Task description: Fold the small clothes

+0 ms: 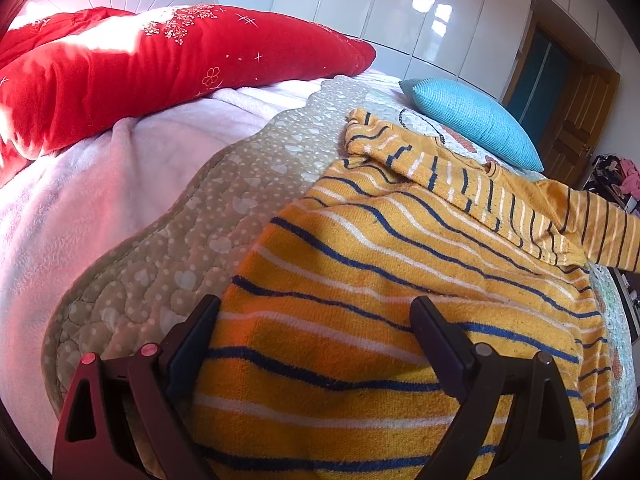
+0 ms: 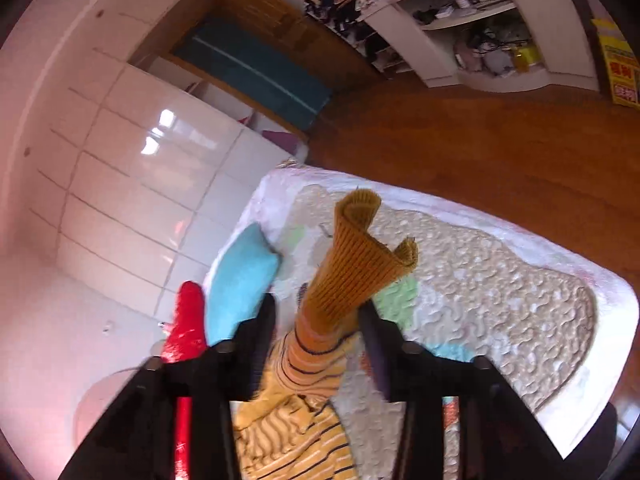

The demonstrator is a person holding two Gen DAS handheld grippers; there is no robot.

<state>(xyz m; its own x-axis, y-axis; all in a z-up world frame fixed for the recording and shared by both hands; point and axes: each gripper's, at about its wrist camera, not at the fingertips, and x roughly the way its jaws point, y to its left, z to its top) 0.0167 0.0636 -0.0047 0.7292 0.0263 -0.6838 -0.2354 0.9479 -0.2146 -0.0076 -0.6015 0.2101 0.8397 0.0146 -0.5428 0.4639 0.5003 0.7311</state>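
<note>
Left hand-held gripper (image 1: pixel 316 344) hovers with jaws wide and empty over the hem of the striped sweater (image 1: pixel 400 280), which lies spread on the bed (image 1: pixel 168 240), probably ready to pin or pinch that edge. Right hand-held gripper (image 2: pixel 320 320) stands partly open around the lifted sleeve (image 2: pixel 340 280), ribbed cuff ahead of its tips; whether the pads press it cannot be told. Bare quilt ahead and right of it leaves folding room; a blue cushion (image 2: pixel 240 276) lies left.
</note>
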